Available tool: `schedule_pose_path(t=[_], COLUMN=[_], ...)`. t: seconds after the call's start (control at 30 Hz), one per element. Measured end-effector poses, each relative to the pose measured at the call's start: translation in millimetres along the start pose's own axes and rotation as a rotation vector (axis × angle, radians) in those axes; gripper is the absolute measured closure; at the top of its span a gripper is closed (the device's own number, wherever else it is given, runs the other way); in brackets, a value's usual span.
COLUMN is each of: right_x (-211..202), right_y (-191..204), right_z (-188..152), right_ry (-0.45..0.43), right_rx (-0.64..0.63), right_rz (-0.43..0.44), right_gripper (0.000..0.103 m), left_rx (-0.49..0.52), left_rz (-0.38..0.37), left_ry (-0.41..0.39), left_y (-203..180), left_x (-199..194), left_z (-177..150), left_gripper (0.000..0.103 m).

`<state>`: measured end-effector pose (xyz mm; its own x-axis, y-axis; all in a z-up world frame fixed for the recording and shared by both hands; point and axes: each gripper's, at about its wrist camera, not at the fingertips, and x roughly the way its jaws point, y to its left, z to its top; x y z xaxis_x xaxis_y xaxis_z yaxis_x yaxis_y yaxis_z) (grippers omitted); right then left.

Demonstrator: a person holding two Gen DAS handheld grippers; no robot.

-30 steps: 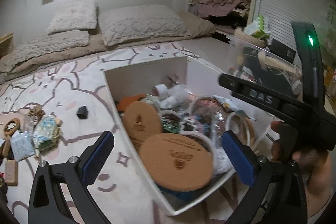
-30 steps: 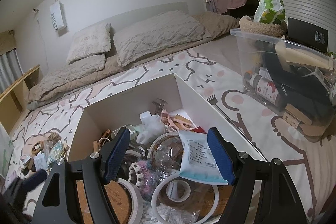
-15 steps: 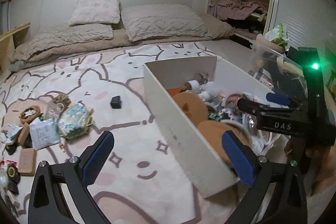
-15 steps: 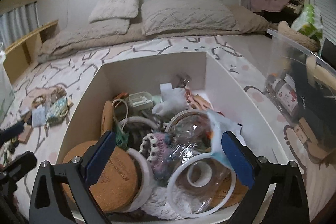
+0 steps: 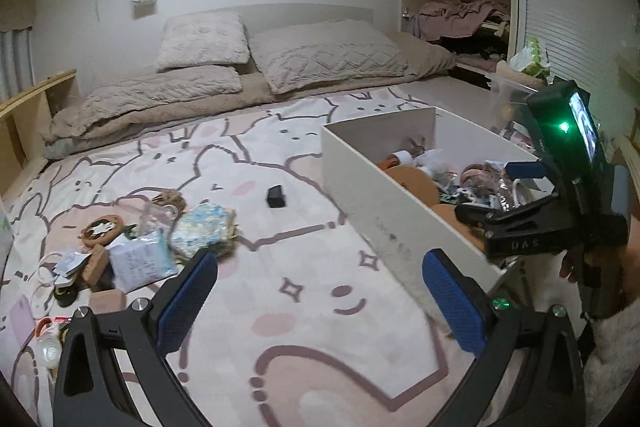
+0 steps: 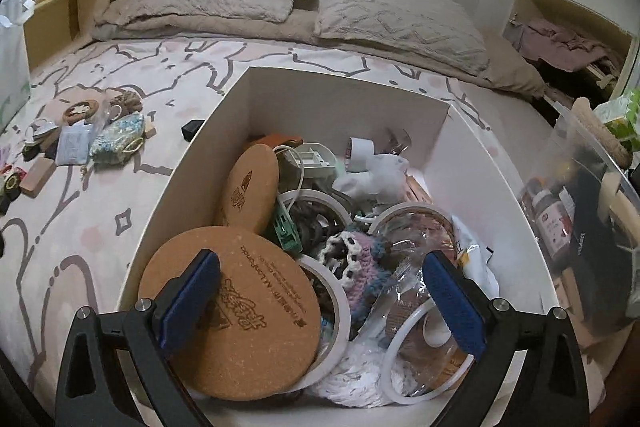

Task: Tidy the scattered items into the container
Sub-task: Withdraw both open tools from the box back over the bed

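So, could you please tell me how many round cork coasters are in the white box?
2: a large cork coaster lies flat at the near left; a smaller one leans on the left wall behind it. Clutter may hide more.

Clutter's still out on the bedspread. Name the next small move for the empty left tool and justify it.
Probably swing the left tool toward the small black box lying alone on the pink patterned bedspread. Its jaws are open and empty, and that box lies nearest the white rectangular container, apart from the pile.
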<state>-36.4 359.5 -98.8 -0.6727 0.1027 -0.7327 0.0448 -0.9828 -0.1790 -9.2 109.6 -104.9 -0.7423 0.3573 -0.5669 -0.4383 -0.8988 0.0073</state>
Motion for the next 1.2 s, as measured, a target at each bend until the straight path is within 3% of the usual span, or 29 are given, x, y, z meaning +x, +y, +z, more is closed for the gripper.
schedule_pose_path(t=[0.1,0.53,0.6,0.7,0.73,0.9,1.2], right_x=[0,10,17,39,44,50,37], right_y=[3,2,3,12,11,11,4], right_z=[6,21,22,13,12,6,11], right_ry=[0.039,0.301,0.348,0.434,0.446,0.454,0.409], right_rx=[-0.073,-0.324,-0.335,-0.389,-0.36,-0.304,-0.265], right_rz=[0.013,0.244,0.26,0.203,0.231,0.301,0.273], right_gripper=[0.002,0.002,0.002,0.0,0.0,0.0,0.0], left_rx=[-0.021,-0.114,-0.131,-0.157,-0.162,-0.179,-0.191], left_rz=[-0.005,0.001,0.002,0.007,0.008,0.015,0.012], left_ry=[-0.003,-0.033,-0.039,-0.044,-0.046,-0.056,-0.059], left_y=[11,50,56,65,67,76,80], left_x=[-3,-17,-19,-22,-22,-26,-28], left_z=[-6,-9,-8,-7,-7,-8,-8], left_gripper=[0.0,0.0,0.0,0.0,0.0,0.0,0.0])
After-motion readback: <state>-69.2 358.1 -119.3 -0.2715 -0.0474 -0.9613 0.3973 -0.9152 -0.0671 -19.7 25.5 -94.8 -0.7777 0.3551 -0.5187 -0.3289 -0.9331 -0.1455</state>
